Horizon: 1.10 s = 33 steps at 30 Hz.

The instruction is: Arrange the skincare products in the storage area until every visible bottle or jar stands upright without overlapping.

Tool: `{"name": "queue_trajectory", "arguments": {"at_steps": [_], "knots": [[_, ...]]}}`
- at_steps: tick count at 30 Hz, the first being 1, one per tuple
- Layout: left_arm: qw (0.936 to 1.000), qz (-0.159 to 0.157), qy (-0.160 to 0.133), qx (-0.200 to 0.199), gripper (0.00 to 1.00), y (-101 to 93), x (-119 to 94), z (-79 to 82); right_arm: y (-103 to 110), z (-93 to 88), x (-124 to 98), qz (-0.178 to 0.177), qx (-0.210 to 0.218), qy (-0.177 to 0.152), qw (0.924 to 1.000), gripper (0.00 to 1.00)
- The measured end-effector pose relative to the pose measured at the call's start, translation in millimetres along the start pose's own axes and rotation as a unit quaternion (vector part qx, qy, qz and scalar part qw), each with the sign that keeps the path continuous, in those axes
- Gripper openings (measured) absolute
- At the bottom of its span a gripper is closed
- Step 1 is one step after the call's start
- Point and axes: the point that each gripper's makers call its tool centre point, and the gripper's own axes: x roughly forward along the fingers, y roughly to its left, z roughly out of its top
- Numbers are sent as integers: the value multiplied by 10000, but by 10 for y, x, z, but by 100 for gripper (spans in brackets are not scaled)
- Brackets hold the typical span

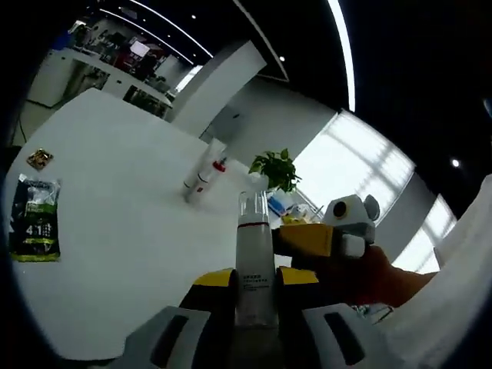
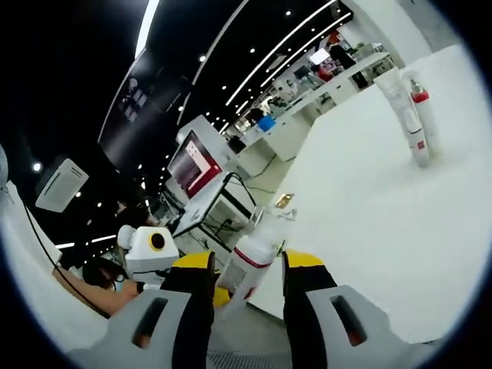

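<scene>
In the left gripper view, the left gripper (image 1: 256, 296), with grey jaws tipped in yellow and black, rose from the bottom of the picture. Its jaws were closed on a slim white bottle with a red band and a clear cap (image 1: 254, 261), which stood upright between them. The right gripper (image 1: 327, 242), yellow and grey, came in from the right at the level of the bottle's upper body. It was held by a person's hand (image 1: 377, 277) below a white sleeve (image 1: 453, 292). Whether its jaws pressed the bottle could not be told from this view.

In the right gripper view, the right gripper (image 2: 246, 280) pointed across the near edge of the white table (image 2: 361, 215). The same white bottle (image 2: 250, 265) leaned between its yellow-tipped jaws, its clear cap toward the table. A gap showed between the bottle and the right-hand jaw, so whether they were clamped could not be told. The left gripper (image 2: 204, 273) showed low at the left, held by a hand (image 2: 100, 296).

Toward the far edge of the table stood a white tube (image 1: 206, 163) and, just beside it, a white bottle with a red cap (image 1: 207, 178). Both were upright and well apart from the held bottle.

A dark green sachet (image 1: 34, 219) lay flat near the table's left edge. A small brown packet (image 1: 39, 159) lay beyond it. A leafy green plant (image 1: 275, 169) stood past the far corner.
</scene>
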Motion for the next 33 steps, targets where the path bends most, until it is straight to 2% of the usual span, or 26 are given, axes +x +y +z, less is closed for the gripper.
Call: {"name": "queue_trajectory", "arguments": {"at_steps": [3,5,14,24,31,33], "knots": [[10000,-30,48,9,20,5,-3,-14,-27,1,-21,-44,54,14,10000,28],[9999,-75,91,-75,20,18,4,-24,-105,3,-42,-141,293,14,9995,26],[9996,-10,61,-280,20,63,-10,-14,-208,2,-19,-227,650,-120,9976,24],[9999,2,107,-75,20,54,-14,-43,-176,-5,-34,-245,494,-164,9983,24],[9998,43,158,-143,20,85,-5,-63,-181,-13,-6,-266,378,-159,9988,24],[9997,81,199,-145,20,95,-2,-78,-177,-18,6,-236,457,-154,9986,23]]}}
